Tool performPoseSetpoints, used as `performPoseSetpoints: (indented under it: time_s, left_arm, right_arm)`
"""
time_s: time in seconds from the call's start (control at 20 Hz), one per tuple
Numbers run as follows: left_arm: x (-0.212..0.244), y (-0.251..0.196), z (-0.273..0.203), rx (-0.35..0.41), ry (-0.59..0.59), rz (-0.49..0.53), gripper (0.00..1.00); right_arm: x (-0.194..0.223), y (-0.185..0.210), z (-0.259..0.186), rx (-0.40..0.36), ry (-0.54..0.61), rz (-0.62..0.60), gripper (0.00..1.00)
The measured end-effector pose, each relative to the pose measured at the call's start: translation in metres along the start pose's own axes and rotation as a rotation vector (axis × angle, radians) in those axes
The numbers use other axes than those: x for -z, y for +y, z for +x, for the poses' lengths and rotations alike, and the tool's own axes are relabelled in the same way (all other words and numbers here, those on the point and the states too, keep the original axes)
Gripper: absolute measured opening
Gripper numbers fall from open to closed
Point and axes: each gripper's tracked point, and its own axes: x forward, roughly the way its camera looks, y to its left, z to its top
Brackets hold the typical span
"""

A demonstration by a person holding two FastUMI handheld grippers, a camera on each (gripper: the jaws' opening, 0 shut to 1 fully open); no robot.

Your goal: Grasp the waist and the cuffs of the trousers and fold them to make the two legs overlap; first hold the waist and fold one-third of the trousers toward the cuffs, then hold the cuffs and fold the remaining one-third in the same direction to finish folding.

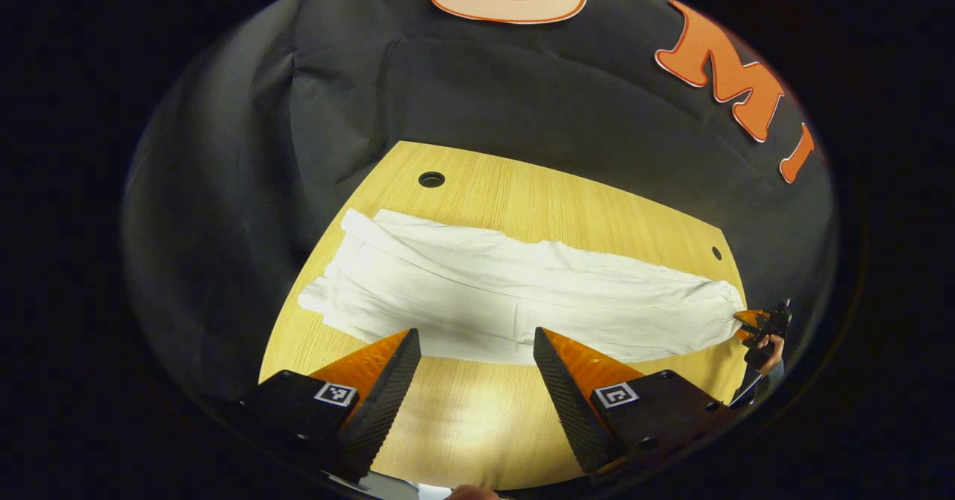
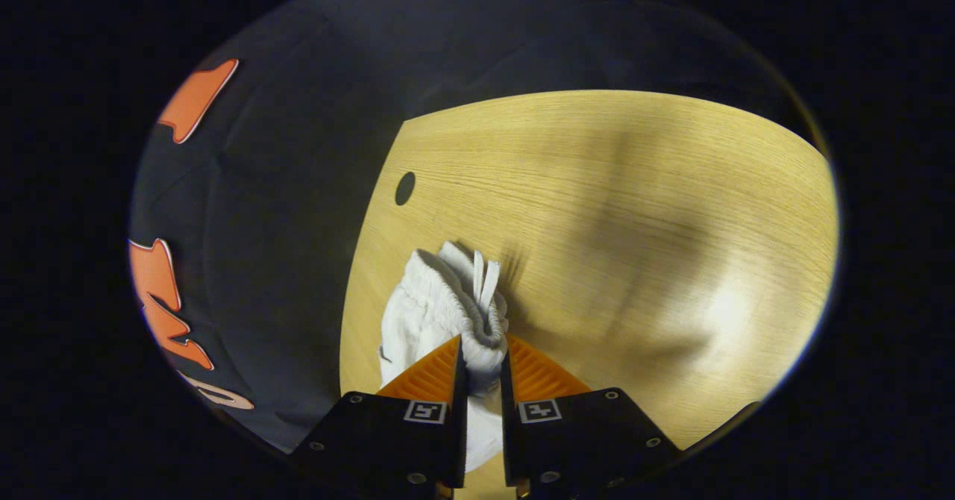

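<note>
White trousers lie stretched across the wooden table, cuffs at the left end, waist at the right end. My left gripper stands open just in front of the trousers' near edge, with nothing between its fingers. At the far right of the left gripper view the right gripper holds the waist end, with a hand behind it. In the right gripper view my right gripper is shut on the gathered elastic waistband, whose drawstring points away from me.
The table has a round cable hole near its back left and a smaller hole at the back right; the same kind of hole shows in the right gripper view. Black cloth walls the booth behind. Bare wood spreads beyond the waistband.
</note>
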Motion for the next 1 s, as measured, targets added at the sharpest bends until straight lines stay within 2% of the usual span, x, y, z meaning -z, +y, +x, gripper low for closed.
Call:
performPoseSetpoints:
  time_s: [0.45, 0.6, 0.65, 1.0]
  left_arm:
    - [0.003, 0.013, 0.009, 0.073, 0.013, -0.042, 1.00]
    - [0.002, 0.019, 0.013, 0.060, 0.009, -0.067, 0.97]
    - [0.004, 0.020, 0.014, 0.060, 0.018, -0.083, 1.00]
    - [0.006, 0.026, 0.014, 0.076, 0.032, -0.116, 1.00]
  right_arm:
    - [0.022, 0.070, -0.038, -0.144, -0.085, 0.030, 0.21]
    - [0.040, 0.083, -0.045, -0.157, -0.075, 0.009, 0.20]
    - [0.046, 0.095, -0.047, -0.167, -0.083, 0.006, 0.21]
    - [0.088, 0.138, -0.067, -0.225, -0.089, -0.031, 0.21]
